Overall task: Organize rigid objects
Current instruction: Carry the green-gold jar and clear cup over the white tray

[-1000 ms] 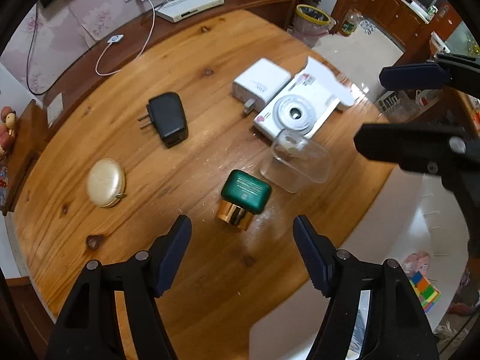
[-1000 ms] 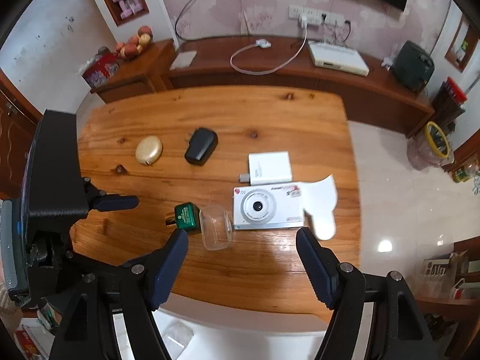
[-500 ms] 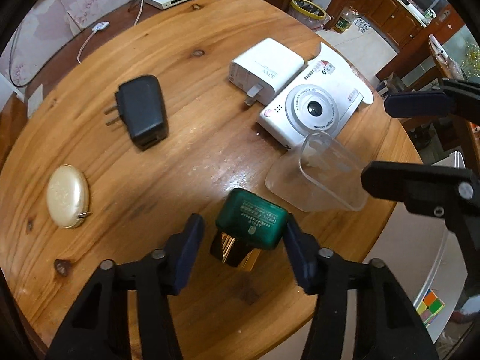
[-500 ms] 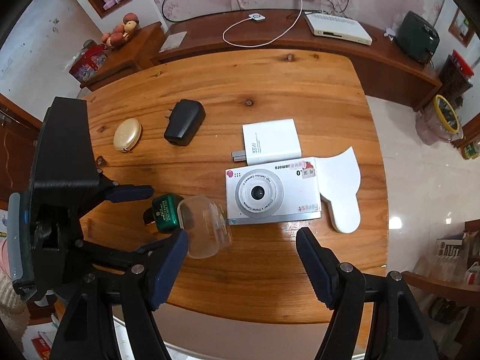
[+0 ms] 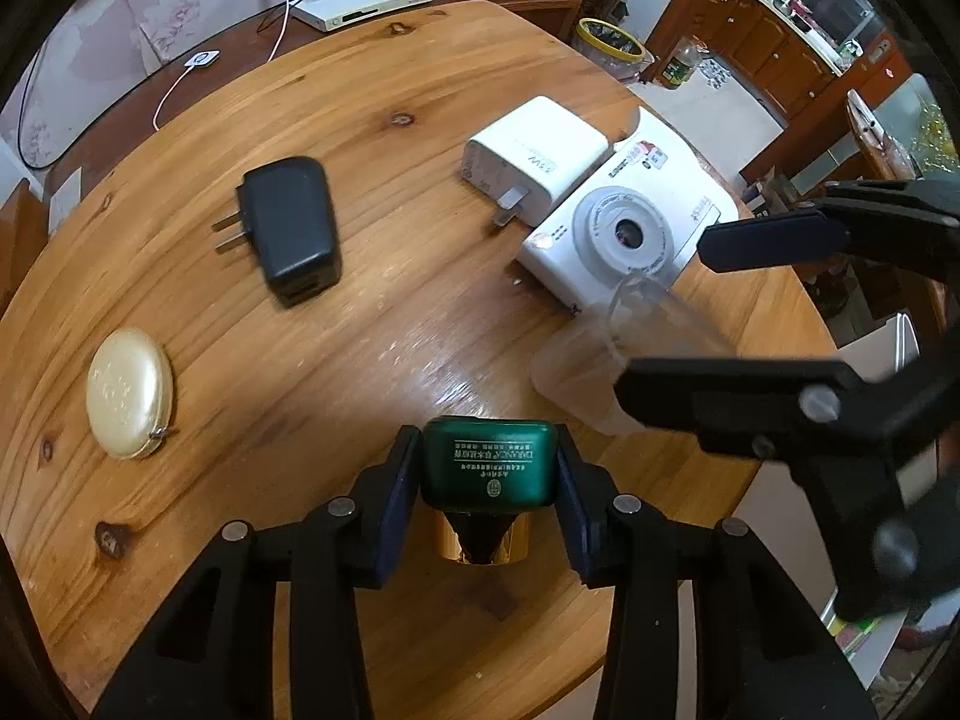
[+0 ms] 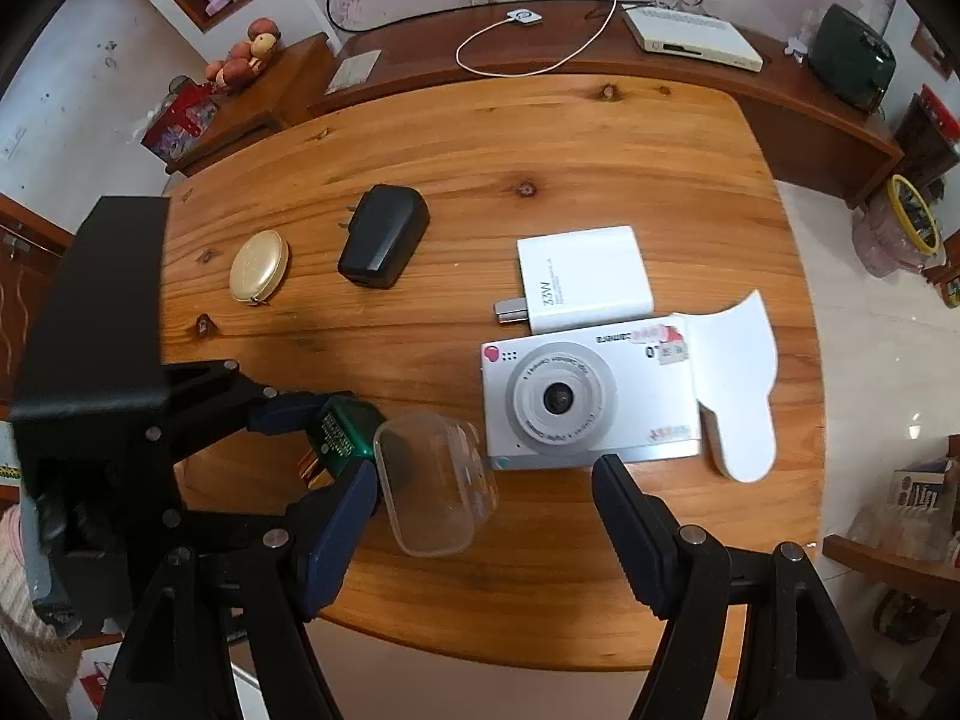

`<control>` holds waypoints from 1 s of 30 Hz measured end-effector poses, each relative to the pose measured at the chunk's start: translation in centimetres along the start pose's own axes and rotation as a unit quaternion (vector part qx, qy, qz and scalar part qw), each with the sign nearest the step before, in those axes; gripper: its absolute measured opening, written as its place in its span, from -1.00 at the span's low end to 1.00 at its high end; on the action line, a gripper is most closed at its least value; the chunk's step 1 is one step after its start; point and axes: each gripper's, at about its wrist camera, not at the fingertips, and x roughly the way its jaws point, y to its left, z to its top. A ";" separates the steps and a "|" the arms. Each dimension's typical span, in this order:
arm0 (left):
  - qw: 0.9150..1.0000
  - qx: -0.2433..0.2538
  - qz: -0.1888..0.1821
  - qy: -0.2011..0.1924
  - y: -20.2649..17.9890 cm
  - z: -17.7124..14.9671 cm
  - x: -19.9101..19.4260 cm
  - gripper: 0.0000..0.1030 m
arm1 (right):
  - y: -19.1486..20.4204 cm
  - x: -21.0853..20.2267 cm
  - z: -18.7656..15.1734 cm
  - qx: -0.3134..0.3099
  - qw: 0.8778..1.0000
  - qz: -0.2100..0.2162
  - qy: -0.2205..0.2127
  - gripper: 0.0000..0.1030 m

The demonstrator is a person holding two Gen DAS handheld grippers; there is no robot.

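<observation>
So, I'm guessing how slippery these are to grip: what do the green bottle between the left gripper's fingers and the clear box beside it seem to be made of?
The green bottle looks like glossy glass or hard plastic, with a soft sheen and printed label; its gold cap mirrors light, so it is probably metallised plastic. The clear box looks like thin transparent plastic: the wooden table shows through it.

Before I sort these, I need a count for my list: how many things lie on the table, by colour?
White: 3: charger, camera, flat cutout
Black: 1: adapter
Green: 1: bottle
Gold: 1: compact
Clear: 1: cup
Total: 7
</observation>
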 end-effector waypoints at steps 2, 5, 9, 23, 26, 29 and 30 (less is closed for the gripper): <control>1.000 0.001 0.005 0.001 0.1 -0.4 -0.1 -0.13 | 0.1 0.4 0.2 0.003 1.000 0.002 0.005 0.46; 1.000 -0.005 0.015 0.004 0.4 -0.9 -0.4 -0.13 | 0.2 1.0 0.5 0.006 1.000 0.005 0.013 0.46; 0.999 -0.025 0.023 0.001 1.2 -1.7 -0.9 -0.13 | 0.9 1.8 0.5 -0.006 1.000 -0.013 0.021 0.42; 0.996 -0.076 0.045 -0.028 2.0 -2.9 -4.2 -0.13 | 4.7 2.7 0.1 -0.073 0.993 -0.086 0.041 -0.42; 0.994 -0.086 0.051 -0.036 1.8 -3.2 -5.4 -0.13 | 4.6 2.4 -0.2 -0.064 0.994 -0.078 0.038 -0.45; 0.993 -0.098 0.053 -0.049 1.7 -3.6 -6.8 -0.13 | 4.7 1.4 -0.8 -0.060 0.995 -0.068 0.030 -0.45; 0.992 -0.103 0.054 -0.055 1.6 -3.8 -7.5 -0.13 | 4.8 1.0 -1.1 -0.060 0.996 -0.062 0.026 -0.45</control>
